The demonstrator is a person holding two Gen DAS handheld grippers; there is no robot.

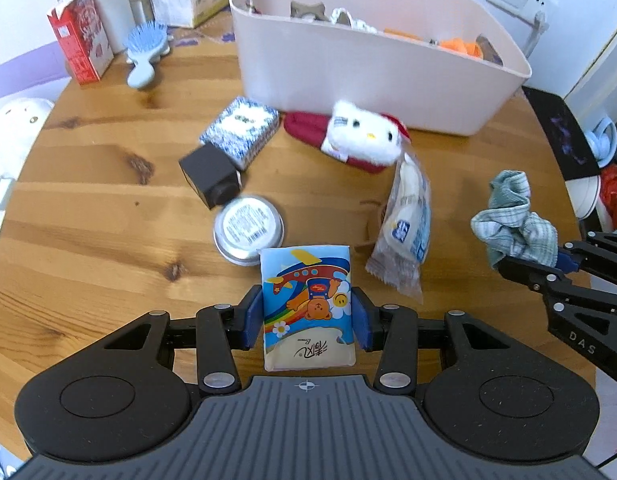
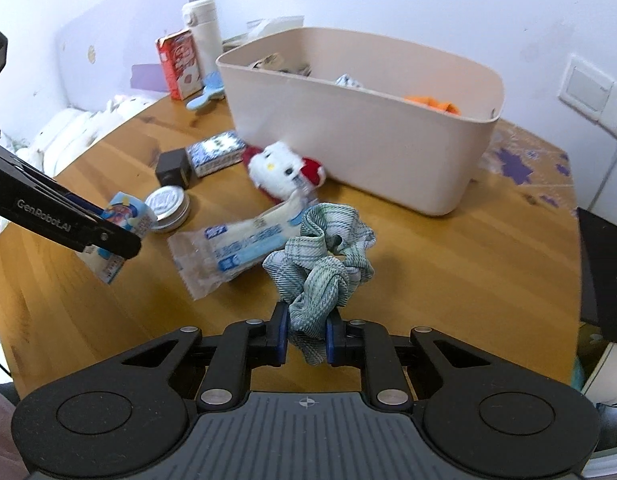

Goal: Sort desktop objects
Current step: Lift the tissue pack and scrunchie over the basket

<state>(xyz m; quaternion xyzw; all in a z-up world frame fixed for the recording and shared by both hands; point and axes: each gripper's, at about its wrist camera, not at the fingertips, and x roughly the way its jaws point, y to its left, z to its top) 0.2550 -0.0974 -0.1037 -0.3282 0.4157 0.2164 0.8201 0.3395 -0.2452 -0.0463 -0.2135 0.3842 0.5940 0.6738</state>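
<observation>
The left gripper (image 1: pixel 307 322) is clamping a cartoon-printed tissue pack (image 1: pixel 307 304) between its blue pads, jaws closed to the pack's width, and is holding it clear above the wooden table (image 1: pixel 88 208). The right gripper (image 2: pixel 306 338) is pinching a green checked scrunchie (image 2: pixel 322 264), its jaws nearly together on the bunched fabric, also off the surface. From the left wrist view, the pink storage bin (image 1: pixel 368 80) is sitting at twelve o'clock, already containing orange and pale items that cannot be identified. Just in front of the bin, a white cat plush (image 1: pixel 362 132) is lying on a dark red cloth. A clear snack packet (image 1: pixel 408 224) is lying at one o'clock of the held pack, and a round metal tin (image 1: pixel 248 228) is sitting at eleven o'clock, just beside it. Beyond the tin, a black cube (image 1: pixel 210 178) is touching a blue-patterned box (image 1: pixel 240 130). At ten o'clock, near the table's far edge, a red carton (image 1: pixel 80 40) is standing upright beside a blue hairbrush (image 1: pixel 144 54).
</observation>
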